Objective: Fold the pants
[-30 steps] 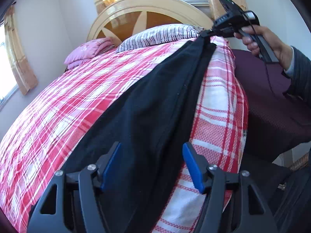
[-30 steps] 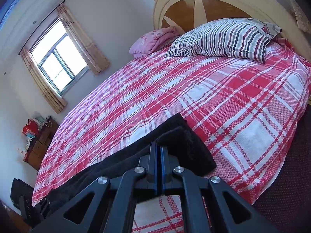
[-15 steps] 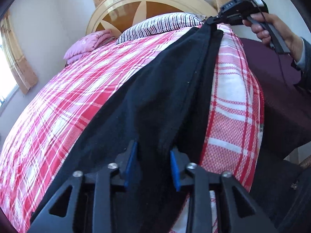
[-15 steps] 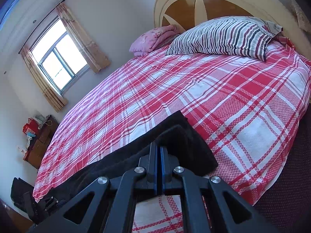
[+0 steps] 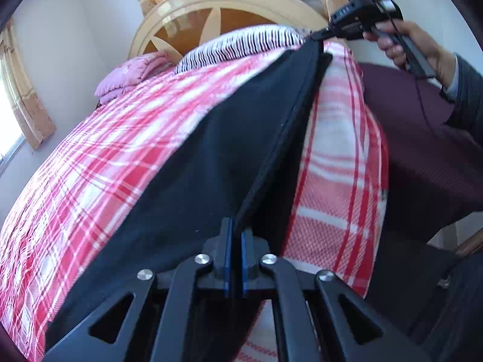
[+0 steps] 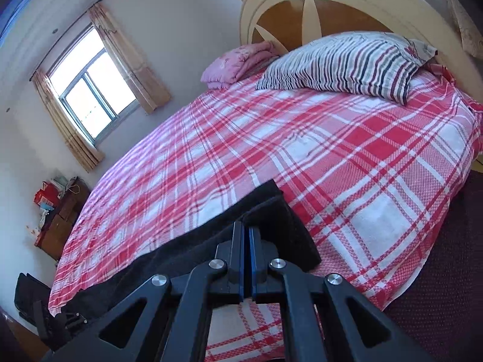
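Black pants [image 5: 211,157] lie stretched along the near edge of a bed covered in a red and white plaid sheet [image 5: 99,163]. My left gripper [image 5: 236,226] is shut on the pants' raised fold at one end. At the far end, the right gripper [image 5: 317,34], held in a person's hand [image 5: 401,42], pinches the other end. In the right wrist view that gripper [image 6: 247,226] is shut on the pants' end [image 6: 271,211], with the left gripper [image 6: 72,316] small at the lower left.
A striped pillow [image 6: 347,63] and a folded pink blanket [image 6: 238,63] lie by the wooden headboard [image 6: 317,9]. A dark maroon cover [image 5: 422,150] hangs beside the bed. A window [image 6: 90,90] and a low cabinet [image 6: 57,217] stand along the far wall.
My left gripper's jaws went from wide open to shut on the pants' fold. The right gripper stayed shut and still.
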Demonstrator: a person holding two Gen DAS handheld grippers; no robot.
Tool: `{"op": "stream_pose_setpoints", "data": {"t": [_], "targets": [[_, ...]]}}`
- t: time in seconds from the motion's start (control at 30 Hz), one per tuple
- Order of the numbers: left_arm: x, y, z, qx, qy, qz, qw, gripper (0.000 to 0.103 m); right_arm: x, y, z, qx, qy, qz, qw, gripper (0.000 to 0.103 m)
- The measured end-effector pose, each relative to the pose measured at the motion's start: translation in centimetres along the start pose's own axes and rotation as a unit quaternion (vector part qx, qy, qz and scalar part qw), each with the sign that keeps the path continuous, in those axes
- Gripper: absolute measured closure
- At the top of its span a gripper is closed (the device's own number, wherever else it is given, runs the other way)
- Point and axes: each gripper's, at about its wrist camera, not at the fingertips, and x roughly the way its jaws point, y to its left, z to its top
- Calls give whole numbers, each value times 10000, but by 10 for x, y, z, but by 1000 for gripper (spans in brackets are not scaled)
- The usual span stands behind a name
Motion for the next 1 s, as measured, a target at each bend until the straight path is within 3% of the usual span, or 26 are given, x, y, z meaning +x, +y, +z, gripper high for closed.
{"op": "stream_pose_setpoints", "data": {"t": [0.17,0.37,0.43,0.5,0.53,0.57,0.63,0.83,0.93,1.0], "targets": [[6,-8,-2,193,26,174,9997,96,14,-13,-4,76,322,-66,9994,101],[4,-11,-5,272,-42,321,9991,95,13,-25,-2,307,399,44,9987,100],[2,-10,-3,217,-52,343,9992,92,6,-25,1,267,305,-126,9991,99],[-4,-12,-3,183,-108,361,9991,80,-7,-25,5,178,67,-560,9982,99],[-6,-13,-4,171,-130,383,9990,60,-14,-27,7,194,-59,-683,9975,99],[-11,-13,-5,147,-216,451,9986,43,-18,-28,9,235,-127,-704,9972,99],[-24,-13,-6,58,-516,462,9976,31,-25,-25,9,252,-264,-487,9981,99],[-37,2,-9,-283,-710,517,9957,29,-10,15,0,-525,-79,-107,9985,99],[-30,15,-16,-634,-563,466,9953,29,4,31,-12,-1031,161,-447,9935,99],[-28,25,-21,-983,-526,330,9932,29,14,35,-17,-1280,667,-679,9872,99]]}}
